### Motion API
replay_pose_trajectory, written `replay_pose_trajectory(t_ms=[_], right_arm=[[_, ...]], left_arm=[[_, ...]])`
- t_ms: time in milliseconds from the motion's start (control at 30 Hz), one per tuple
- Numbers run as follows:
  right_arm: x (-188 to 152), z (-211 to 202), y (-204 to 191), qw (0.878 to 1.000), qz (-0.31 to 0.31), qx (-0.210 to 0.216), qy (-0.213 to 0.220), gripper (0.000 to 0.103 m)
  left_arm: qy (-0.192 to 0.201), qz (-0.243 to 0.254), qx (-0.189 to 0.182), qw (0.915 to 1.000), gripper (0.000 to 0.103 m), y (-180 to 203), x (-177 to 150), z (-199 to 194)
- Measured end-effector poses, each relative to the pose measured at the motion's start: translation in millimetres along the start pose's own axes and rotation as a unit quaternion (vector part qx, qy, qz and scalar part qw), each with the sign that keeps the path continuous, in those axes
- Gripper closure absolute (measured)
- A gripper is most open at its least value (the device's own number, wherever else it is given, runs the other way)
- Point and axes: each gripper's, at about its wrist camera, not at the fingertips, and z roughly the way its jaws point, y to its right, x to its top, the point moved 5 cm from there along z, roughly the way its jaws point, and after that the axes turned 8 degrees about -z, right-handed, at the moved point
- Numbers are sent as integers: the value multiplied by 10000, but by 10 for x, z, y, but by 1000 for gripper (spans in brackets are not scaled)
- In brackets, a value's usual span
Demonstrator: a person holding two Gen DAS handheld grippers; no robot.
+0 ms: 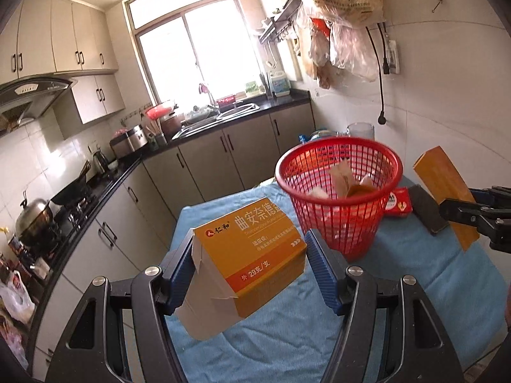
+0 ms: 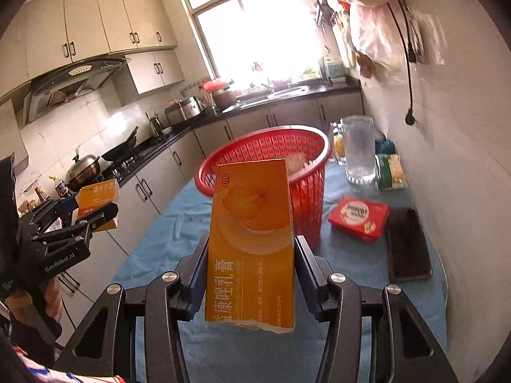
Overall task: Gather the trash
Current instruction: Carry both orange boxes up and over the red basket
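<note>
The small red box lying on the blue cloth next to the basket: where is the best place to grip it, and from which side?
Probably grip the red box across its two long edges, coming from above. It lies flat on the blue cloth, so only those thin sides offer opposing faces. Keep to the near end: the red basket and dark phone crowd it.

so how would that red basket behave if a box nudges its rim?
The red basket is probably light: thin open mesh, only scraps inside. Tall with a narrower base, so a rim nudge may tip it. It might drag on the blue cloth rather than slide.
</note>
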Motion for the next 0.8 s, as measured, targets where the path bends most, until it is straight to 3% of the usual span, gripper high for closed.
replay_pose_trajectory(t_ms=[433, 800], right_arm=[[483, 119, -114, 9989, -344, -53, 327, 49], [528, 268, 97, 9994, -135, -90, 297, 48]], left_arm=[[109, 36, 263, 9996, 37, -52, 424, 288], [44, -4, 310, 9995, 37, -42, 512, 480]])
